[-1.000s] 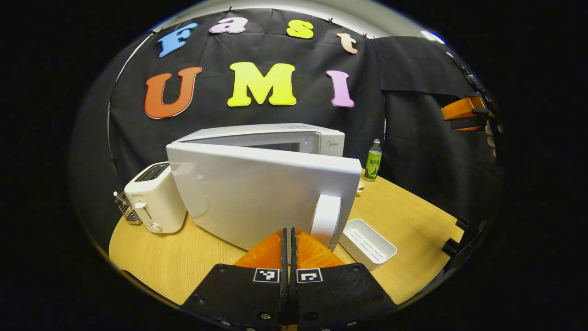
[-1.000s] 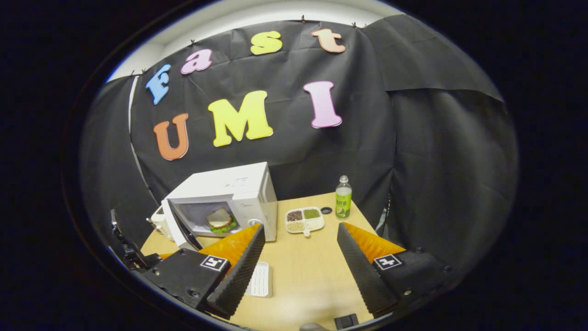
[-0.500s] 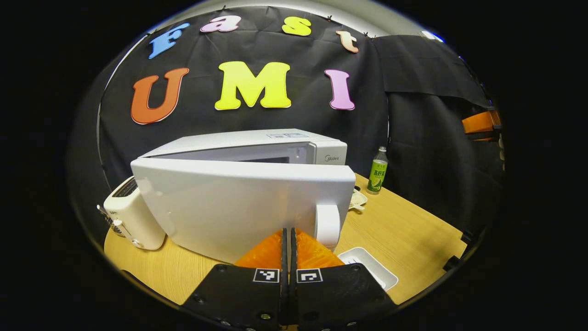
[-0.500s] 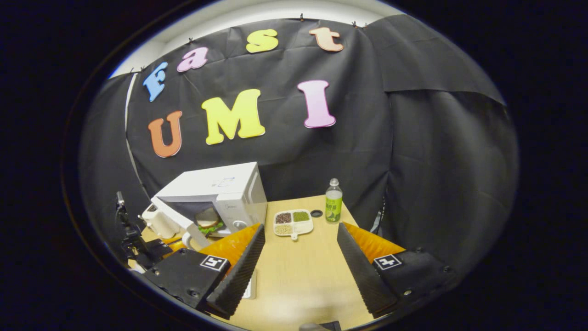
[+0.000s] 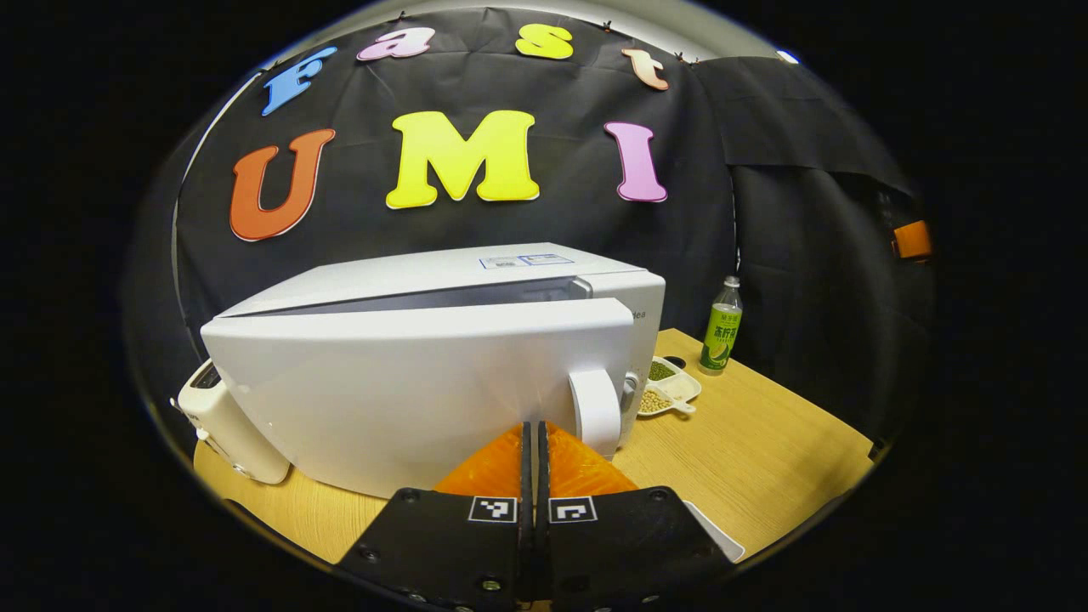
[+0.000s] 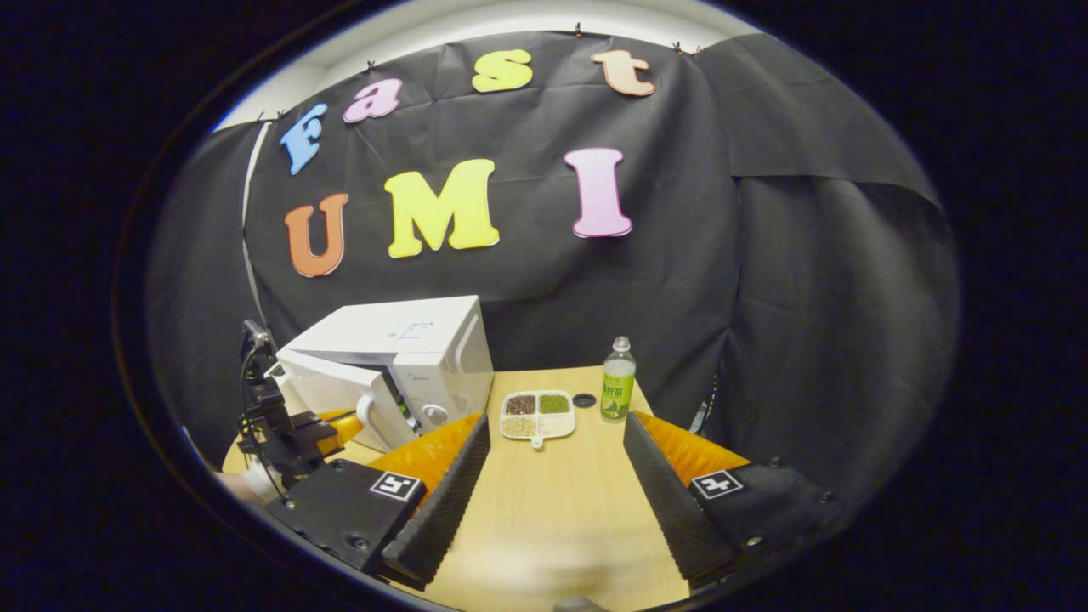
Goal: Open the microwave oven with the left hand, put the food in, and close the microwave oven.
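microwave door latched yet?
No, ajar: microwave door angles off the microwave, a gap showing along its top edge.

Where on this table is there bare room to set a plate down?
The table is bare in front of the divided dish and bottle, between the right gripper's open fingers. The left side is crowded: microwave, its door ajar, left gripper against it.

Looks like I'm in a staged demo booth, not a real kitchen: black cloth wall (image 6: pixel 790 280), wooden table (image 6: pixel 561 501), microwave (image 5: pixel 442 340), toaster (image 5: pixel 225 421).
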A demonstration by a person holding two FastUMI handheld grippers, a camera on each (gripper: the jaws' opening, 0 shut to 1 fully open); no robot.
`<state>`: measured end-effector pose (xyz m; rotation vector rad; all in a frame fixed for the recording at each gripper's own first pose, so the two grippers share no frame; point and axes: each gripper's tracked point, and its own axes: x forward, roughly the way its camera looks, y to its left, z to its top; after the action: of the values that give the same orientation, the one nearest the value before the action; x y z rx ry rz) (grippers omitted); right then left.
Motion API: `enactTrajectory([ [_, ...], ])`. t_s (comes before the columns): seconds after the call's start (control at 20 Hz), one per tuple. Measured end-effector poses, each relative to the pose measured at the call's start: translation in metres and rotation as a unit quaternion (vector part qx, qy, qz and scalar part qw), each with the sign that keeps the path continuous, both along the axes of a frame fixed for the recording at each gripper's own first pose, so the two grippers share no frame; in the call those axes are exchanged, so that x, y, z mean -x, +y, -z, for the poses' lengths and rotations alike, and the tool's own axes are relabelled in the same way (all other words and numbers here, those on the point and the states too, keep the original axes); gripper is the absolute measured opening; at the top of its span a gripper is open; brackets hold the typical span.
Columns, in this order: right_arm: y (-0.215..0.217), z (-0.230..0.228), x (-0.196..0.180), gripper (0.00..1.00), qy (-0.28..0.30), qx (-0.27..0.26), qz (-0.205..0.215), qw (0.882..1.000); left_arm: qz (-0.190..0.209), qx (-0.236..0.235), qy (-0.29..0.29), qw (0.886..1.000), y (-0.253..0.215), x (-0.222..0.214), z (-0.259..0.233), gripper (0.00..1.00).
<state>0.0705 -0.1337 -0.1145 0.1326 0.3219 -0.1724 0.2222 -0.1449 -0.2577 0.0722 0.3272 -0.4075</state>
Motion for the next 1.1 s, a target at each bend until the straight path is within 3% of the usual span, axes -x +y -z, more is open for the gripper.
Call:
enactTrajectory([
  [0.05,-0.001,0.002,-0.002,0.91,0.002,0.000,-0.003,1.000,-0.002,-0.001,0.001,1.000,-0.001,-0.004,0.002,0.00],
  [0.15,-0.003,0.004,-0.006,0.91,0.005,-0.001,-0.006,1.000,-0.007,-0.001,0.004,1.000,-0.004,-0.010,0.006,0.00],
  [0.2,-0.003,0.004,-0.007,1.00,0.006,-0.002,-0.009,1.000,-0.010,0.001,0.004,1.000,-0.005,-0.014,0.006,0.00],
  [0.55,-0.009,0.013,-0.014,1.00,0.019,-0.013,-0.009,1.000,-0.027,0.004,0.008,1.000,-0.008,-0.034,0.011,0.00],
  [0.6,-0.009,0.013,-0.015,0.91,0.020,-0.015,-0.009,1.000,-0.027,0.009,0.009,1.000,-0.008,-0.034,0.011,0.00],
  [0.65,-0.008,0.014,-0.017,1.00,0.020,-0.016,-0.010,1.000,-0.026,0.008,0.010,1.000,-0.008,-0.034,0.011,0.00],
  [0.9,-0.002,0.014,-0.022,1.00,0.023,-0.024,-0.012,0.999,-0.025,0.008,0.007,1.000,-0.009,-0.038,0.010,0.00],
  [0.95,0.000,0.014,-0.023,0.92,0.023,-0.026,-0.012,0.999,-0.026,0.009,0.011,1.000,-0.010,-0.039,0.011,0.00],
  [1.0,0.002,0.014,-0.023,1.00,0.024,-0.025,-0.012,0.999,-0.027,0.012,0.011,1.000,-0.011,-0.044,0.010,0.00],
  [1.1,0.007,0.011,-0.022,1.00,0.024,-0.026,-0.012,0.999,-0.036,0.024,0.028,0.999,-0.011,-0.047,0.012,0.00],
])
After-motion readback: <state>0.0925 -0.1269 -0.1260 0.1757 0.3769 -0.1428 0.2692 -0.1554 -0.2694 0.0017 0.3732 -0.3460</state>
